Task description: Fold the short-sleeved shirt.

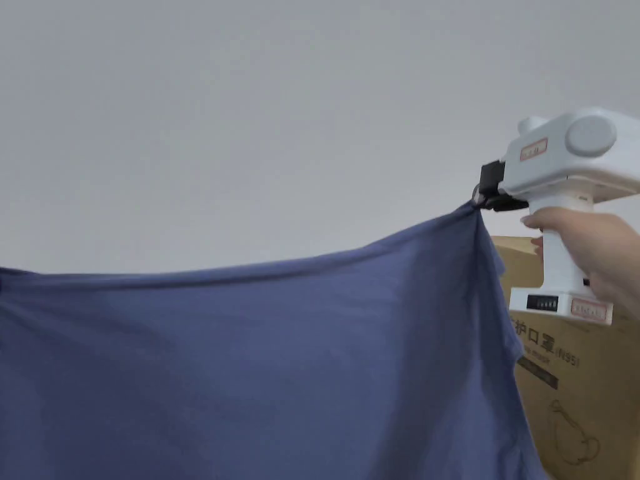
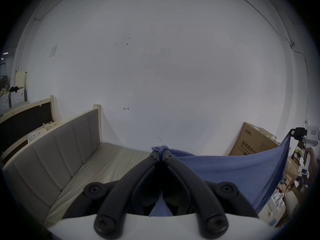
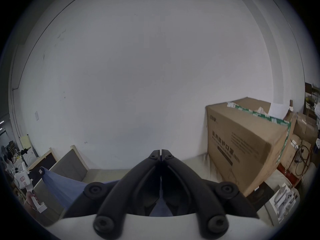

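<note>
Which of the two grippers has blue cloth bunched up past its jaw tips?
The left gripper: shirt bunches beyond its tips. The right gripper shows none there.

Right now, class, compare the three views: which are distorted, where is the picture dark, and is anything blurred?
Head view: straight lines, even soft light, shirt sharp, right hand-held gripper clear. Left gripper view: fisheye bend, black corners, the sofa curved. Right gripper view: same round vignette, the box bowed and slightly soft at the rim.
</note>
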Available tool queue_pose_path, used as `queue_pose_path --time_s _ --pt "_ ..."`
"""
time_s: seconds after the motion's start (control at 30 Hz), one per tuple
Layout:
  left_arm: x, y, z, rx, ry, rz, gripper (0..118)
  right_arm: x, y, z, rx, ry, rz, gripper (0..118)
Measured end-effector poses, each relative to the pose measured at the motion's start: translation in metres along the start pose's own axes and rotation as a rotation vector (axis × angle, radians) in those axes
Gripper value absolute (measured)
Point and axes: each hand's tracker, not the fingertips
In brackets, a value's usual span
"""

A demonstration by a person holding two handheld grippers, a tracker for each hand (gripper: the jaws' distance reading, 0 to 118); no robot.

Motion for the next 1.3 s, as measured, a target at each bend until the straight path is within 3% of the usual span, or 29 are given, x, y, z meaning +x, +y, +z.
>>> queue_pose_path --time_s 0.2,0.3,0.5,0.6,0.73,0.97,1.07,1.3 --pt "0.009 0.01 -0.05 0.115 -0.029 0.073 0 -0.008 0.031 -0.028 0.123 -0.043 0.023 0" --pt "0.017 0.009 -0.063 0.157 -0.016 0.046 0 -0.011 0.034 -0.031 0.185 -0.057 0.05 0" --pt "0.012 -0.017 -0.083 0.134 -0.026 0.032 0 0.003 -0.01 -0.05 0.155 -0.064 0.061 0" --pt "0.003 -0.067 -0.092 -0.003 0.004 0.022 0 0.027 -0.077 -0.067 0.048 -0.055 0.015 0" --pt "-0.024 -0.175 -0.085 -0.244 0.012 0.082 0 0.061 -0.215 -0.071 -0.216 -0.035 -0.053 0" --pt "-0.077 -0.36 0.007 -0.635 0.072 0.018 0 0.112 -0.445 0.012 -0.65 -0.023 -0.091 0" --pt "-0.095 -0.399 0.057 -0.735 0.068 -0.001 0 0.128 -0.499 0.063 -0.802 -0.035 -0.034 0" --pt "-0.113 -0.409 0.141 -0.793 -0.003 -0.1 0 0.155 -0.516 0.17 -0.912 0.008 -0.053 0"
